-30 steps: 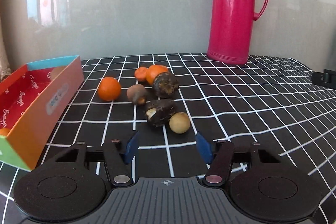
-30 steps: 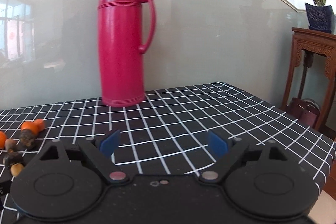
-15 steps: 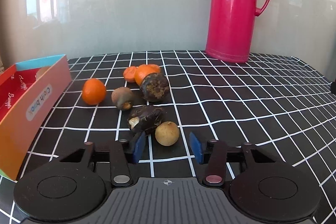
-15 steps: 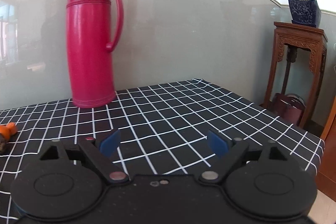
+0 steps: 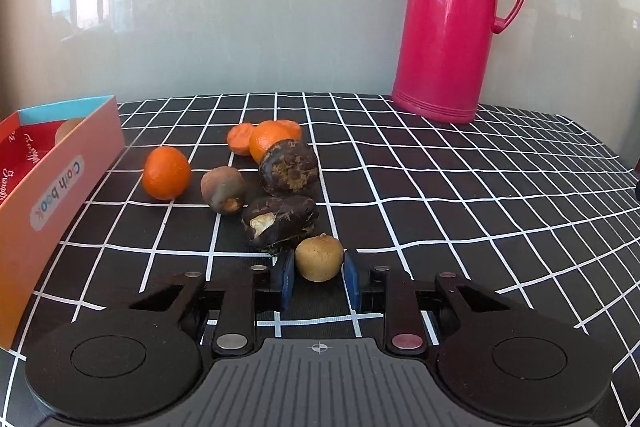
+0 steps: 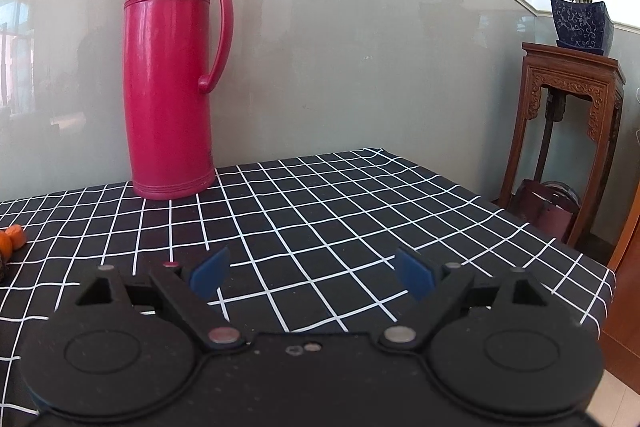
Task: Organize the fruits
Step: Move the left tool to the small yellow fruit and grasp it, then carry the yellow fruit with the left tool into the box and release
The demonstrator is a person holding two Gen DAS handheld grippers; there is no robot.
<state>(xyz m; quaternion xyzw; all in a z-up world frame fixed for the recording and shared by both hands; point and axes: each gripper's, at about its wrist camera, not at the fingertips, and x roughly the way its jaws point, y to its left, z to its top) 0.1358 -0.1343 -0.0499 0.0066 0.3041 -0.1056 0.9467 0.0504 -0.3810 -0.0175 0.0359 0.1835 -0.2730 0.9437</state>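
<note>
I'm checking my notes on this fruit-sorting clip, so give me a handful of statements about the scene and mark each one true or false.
1. The left gripper is shut on the small tan fruit. True; its jaws have just been closing.
2. The right gripper holds an orange. False: its jaws stand open over the checked tablecloth with nothing between them.
3. The pink thermos lies on its side. False: it stands upright near the wall.
4. The open cardboard box sits to the left of the fruit pile. True.
5. A lone orange lies apart from the others, toward the box. True.
</note>
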